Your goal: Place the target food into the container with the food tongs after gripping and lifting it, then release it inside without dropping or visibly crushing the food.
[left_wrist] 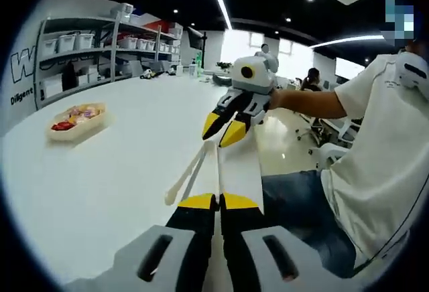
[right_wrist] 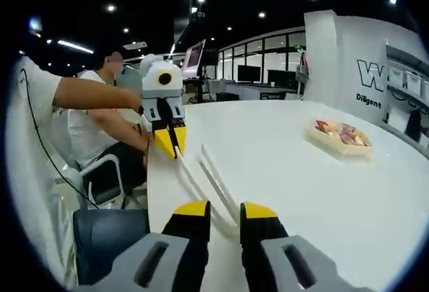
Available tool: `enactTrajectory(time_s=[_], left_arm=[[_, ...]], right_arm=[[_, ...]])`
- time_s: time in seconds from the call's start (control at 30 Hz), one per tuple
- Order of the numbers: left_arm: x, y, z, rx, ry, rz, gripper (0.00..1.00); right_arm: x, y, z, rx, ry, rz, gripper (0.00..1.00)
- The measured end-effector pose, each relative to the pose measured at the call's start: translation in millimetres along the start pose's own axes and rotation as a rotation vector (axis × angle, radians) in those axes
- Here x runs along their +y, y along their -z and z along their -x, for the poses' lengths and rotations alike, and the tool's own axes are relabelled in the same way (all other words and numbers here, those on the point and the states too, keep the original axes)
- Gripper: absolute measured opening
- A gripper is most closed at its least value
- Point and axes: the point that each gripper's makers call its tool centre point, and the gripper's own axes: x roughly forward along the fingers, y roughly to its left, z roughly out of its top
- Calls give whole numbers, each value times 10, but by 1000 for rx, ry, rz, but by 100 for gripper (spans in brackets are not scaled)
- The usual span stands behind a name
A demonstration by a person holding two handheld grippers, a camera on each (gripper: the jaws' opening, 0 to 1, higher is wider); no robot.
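The tongs (left_wrist: 191, 171) lie flat on the white bench (left_wrist: 100, 185), close to its near edge, and serve here as the landmark. In the left gripper view their pale arms reach away from the left gripper (left_wrist: 218, 201), whose yellow-tipped jaws are pressed nearly together with only a thin slit between them, nothing held; the tips sit just short of the tongs' near end. At the far end of the tongs the right gripper (left_wrist: 224, 128) hangs just above the bench, a person's hand behind it, its jaws a little apart and empty.

In the right gripper view the tongs (right_wrist: 211, 178) run from between the right gripper's (right_wrist: 226, 211) own jaws, which stand moderately apart around the near end without visibly clamping it, out to the left gripper (right_wrist: 172, 141), whose jaws there look closed at the far end of the tongs; whether they touch it I cannot tell.

The container (left_wrist: 76, 121) is a shallow cream tray, well apart from the tongs, farther in on the bench. It holds red, orange and pale food (left_wrist: 79, 113); the pieces are too small to tell apart. In the right gripper view the tray (right_wrist: 338, 146) sits off to the right of the tongs with the food (right_wrist: 342, 134) inside.

Beyond the tongs' side of the bench a seated person (right_wrist: 87, 128) leans on the edge, and shelves (left_wrist: 100, 44) with white bins stand behind the tray
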Motion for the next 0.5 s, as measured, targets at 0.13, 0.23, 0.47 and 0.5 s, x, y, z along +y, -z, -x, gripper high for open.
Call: enactTrajectory(time_s=[0.13,0.23,0.47,0.5], left_arm=[[25,13,2,5,-9,3,2],[37,56,-1,9,-13,11,2],[67,122,-25,1,-29,23,3],[66,130,-23,2,-32,26,3]], right_arm=[[-9,16,14,-14,-1,-18,14],[-26,52,24,-15,13,-14,17],[9,119,36,-8,26,-25,25],[8,121,31,-7,28,-21,26]])
